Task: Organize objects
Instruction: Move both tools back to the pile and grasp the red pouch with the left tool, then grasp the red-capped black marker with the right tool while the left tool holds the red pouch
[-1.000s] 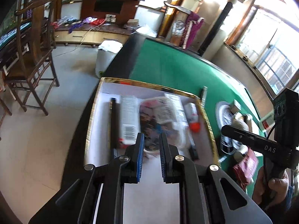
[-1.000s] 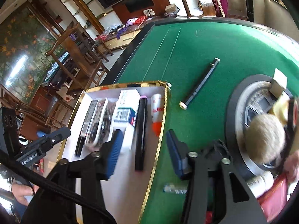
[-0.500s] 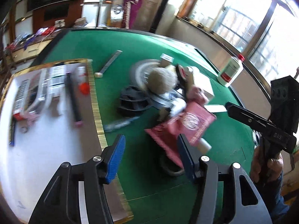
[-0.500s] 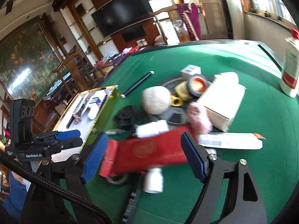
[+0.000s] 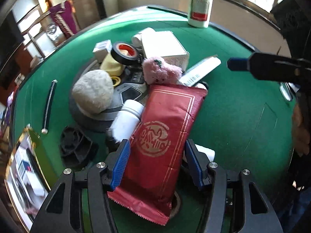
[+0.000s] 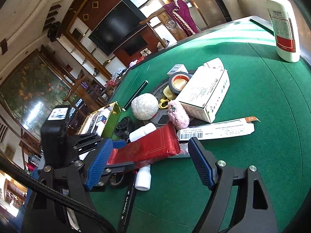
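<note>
Straddled the near end of the red packet (image 5: 167, 132) with the left tongs (image 5: 157, 142), jaws just spread and not yet pressing, one blue pad close along each long edge and a sliver of gap showing on the right side. Caught the packet lying lengthwise away from those tongs, its long axis running nearly in line with them and leaning slightly right, its saw-cut near edge under the jaws and its body propped on a white bottle (image 5: 126, 120) above the green desk (image 5: 243, 116). Judged the left hand plainly the nearer: a straight squeeze across the short width looked enough to take hold. Held the right tongs (image 6: 150, 143) off to the packet's right and well apart from it, also just opened wide, with nothing gripped. Left the gold-rimmed tray (image 5: 39, 155) waiting low at the left, near the packet's near end. Farther on, crowded the packet's far end against a pink plush toy (image 5: 161, 70) and a long barcoded carton (image 5: 200, 70).
</note>
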Available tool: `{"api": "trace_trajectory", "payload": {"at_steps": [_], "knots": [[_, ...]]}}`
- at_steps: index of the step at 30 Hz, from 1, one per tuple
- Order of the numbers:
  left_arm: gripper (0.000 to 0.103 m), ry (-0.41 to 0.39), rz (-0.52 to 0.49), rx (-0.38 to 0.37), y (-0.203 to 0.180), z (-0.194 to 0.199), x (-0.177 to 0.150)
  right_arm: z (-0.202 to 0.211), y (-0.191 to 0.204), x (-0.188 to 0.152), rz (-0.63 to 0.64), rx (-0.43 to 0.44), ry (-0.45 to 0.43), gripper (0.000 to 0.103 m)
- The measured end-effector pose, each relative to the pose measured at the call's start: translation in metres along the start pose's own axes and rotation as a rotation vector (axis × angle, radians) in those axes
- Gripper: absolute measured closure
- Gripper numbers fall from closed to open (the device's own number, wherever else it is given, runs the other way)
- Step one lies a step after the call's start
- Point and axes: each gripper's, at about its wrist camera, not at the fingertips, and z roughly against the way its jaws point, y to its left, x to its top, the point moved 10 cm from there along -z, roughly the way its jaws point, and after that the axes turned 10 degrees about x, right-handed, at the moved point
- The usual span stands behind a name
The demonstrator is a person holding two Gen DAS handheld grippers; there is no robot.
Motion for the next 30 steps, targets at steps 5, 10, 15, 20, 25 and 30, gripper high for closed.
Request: {"api": "trace_trajectory", "payload": {"at_steps": [5,10,15,20,25,30], "knots": [[0.044,0.03,-0.078,0.001,-0.008,-0.019,0.012,0.006,-0.004,-0.001,-0.009,0.003,-0.01,0.023],[0.054,0.072,0.033,0.015,-0.004,-0.035,0.01,0.008,-0.014,0.0,-0.022,-0.023,-0.017,0.023],[0.063,0.013,0.244,0.011,0.012,-0.007,-0.011,0.008,-0.017,-0.001,-0.029,-0.029,-0.013,0.023],[0.065,-0.087,0.392,0.029,0.028,0.029,-0.052,-0.019,0.016,-0.028,0.078,0.024,0.117,0.023],[0.065,-0.109,0.499,0.025,0.044,0.038,-0.087,-0.041,0.061,-0.089,0.267,0.01,0.283,0.031],[0.065,-0.088,0.449,0.051,0.041,0.036,-0.093,-0.055,0.061,-0.137,0.34,-0.122,0.395,0.048]]}}
